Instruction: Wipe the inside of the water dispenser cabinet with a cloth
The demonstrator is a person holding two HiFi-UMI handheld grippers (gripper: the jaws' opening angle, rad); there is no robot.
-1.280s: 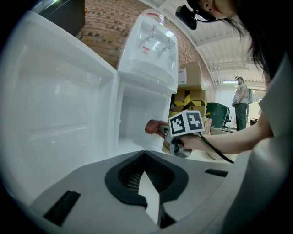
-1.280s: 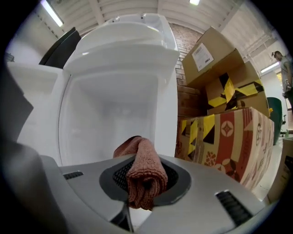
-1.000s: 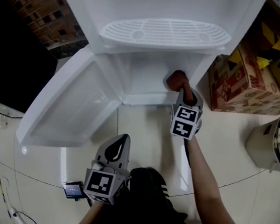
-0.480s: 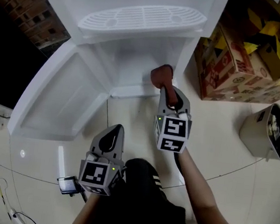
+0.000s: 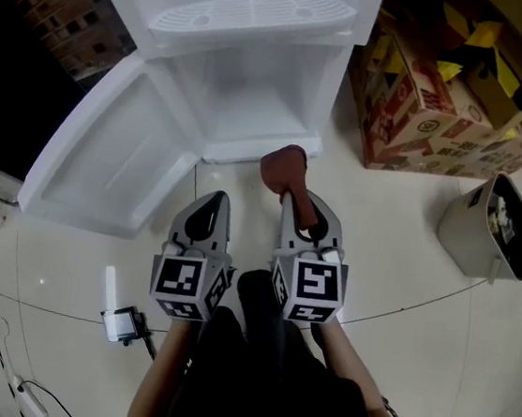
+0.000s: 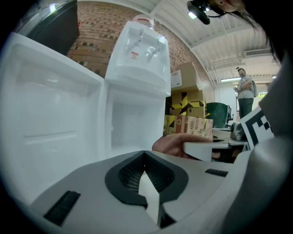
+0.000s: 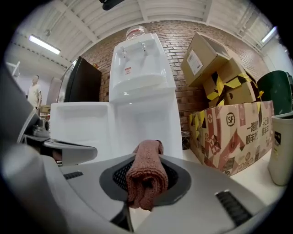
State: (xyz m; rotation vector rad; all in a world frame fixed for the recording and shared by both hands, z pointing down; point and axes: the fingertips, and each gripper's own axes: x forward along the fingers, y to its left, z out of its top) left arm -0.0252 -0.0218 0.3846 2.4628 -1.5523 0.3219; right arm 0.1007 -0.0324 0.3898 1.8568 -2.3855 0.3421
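You are clamping the bunched, ribbed reddish-brown cloth (image 5: 282, 166) in your right gripper (image 5: 297, 207), just outside the open white cabinet (image 5: 256, 98) at 12 o'clock, while your left gripper (image 5: 209, 211) is sitting clenched on nothing.

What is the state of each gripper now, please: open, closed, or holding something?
Left gripper: closed, nothing between its jaws.
Right gripper: closed on the reddish-brown cloth.
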